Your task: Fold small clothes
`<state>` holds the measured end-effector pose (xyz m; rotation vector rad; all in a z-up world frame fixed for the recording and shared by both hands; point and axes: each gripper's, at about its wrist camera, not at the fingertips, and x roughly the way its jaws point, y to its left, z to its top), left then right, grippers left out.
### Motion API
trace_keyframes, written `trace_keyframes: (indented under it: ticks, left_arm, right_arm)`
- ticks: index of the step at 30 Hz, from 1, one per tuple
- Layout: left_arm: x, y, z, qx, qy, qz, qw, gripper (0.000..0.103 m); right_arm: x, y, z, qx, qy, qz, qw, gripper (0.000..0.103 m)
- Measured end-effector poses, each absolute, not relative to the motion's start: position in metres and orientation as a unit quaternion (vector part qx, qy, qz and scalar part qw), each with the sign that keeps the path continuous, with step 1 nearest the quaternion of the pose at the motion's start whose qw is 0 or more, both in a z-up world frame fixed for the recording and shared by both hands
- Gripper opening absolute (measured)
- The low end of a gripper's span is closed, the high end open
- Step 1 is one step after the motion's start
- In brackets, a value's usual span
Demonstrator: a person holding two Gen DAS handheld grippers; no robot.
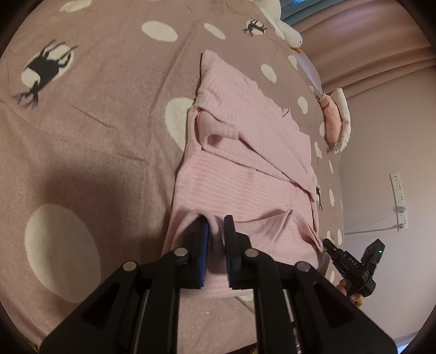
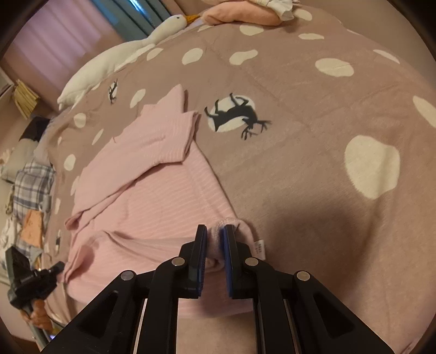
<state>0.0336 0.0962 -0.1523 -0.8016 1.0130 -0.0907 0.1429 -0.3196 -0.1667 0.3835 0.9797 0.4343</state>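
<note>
- Here, a pink striped garment [image 1: 245,174] lies spread on a bed covered by a mauve blanket [image 1: 95,136] with white spots and black deer silhouettes.
- Its sleeves are folded in across the upper body, forming a layered band of cloth away from the grippers.
- The left gripper [image 1: 216,231] pinches the near hem at one corner, a fold of pink cloth caught between its blue-padded fingers [image 1: 205,237].
- The right gripper [image 2: 215,239] pinches the opposite near corner, cloth bunched between its fingers, and a small white label [image 2: 260,249] hangs just beside it.
- In the left view the right gripper shows at the garment's edge, held by a hand [image 1: 351,294].
- A white goose plush [image 2: 122,54] lies along the far edge of the bed.
- A pink soft toy [image 2: 239,15] rests near the goose's beak.
- A heap of other clothes [image 2: 30,190], some plaid, sits beyond the bed's side.
- A white power strip [image 1: 399,198] is fixed to the wall.
</note>
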Motion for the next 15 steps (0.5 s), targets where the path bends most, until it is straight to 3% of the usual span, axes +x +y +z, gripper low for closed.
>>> trace_keyframes:
  ticks: [3, 10, 12, 13, 14, 15]
  left_arm:
    - [0.029, 0.102, -0.144, -0.364, 0.452, -0.027, 0.814, 0.021]
    - [0.02, 0.104, -0.143, -0.316, 0.463, 0.017, 0.828, 0.019]
    - [0.019, 0.099, -0.143, -0.303, 0.466, 0.017, 0.831, 0.022]
    - [0.019, 0.096, -0.143, -0.296, 0.467, 0.016, 0.833, 0.022]
    - [0.02, 0.093, -0.143, -0.286, 0.469, 0.016, 0.835, 0.023]
    - [0.021, 0.089, -0.144, -0.276, 0.47, 0.017, 0.838, 0.026]
  right_arm:
    - [0.14, -0.335, -0.16, 0.193, 0.444, 0.189, 0.854, 0.009]
    - [0.13, -0.339, -0.154, 0.142, 0.443, 0.173, 0.868, 0.011]
    - [0.127, -0.333, -0.156, 0.121, 0.448, 0.183, 0.867, 0.025]
    - [0.126, -0.329, -0.157, 0.11, 0.449, 0.187, 0.867, 0.041]
    - [0.125, -0.326, -0.158, 0.102, 0.448, 0.189, 0.868, 0.047]
    - [0.125, -0.32, -0.16, 0.086, 0.449, 0.191, 0.868, 0.047]
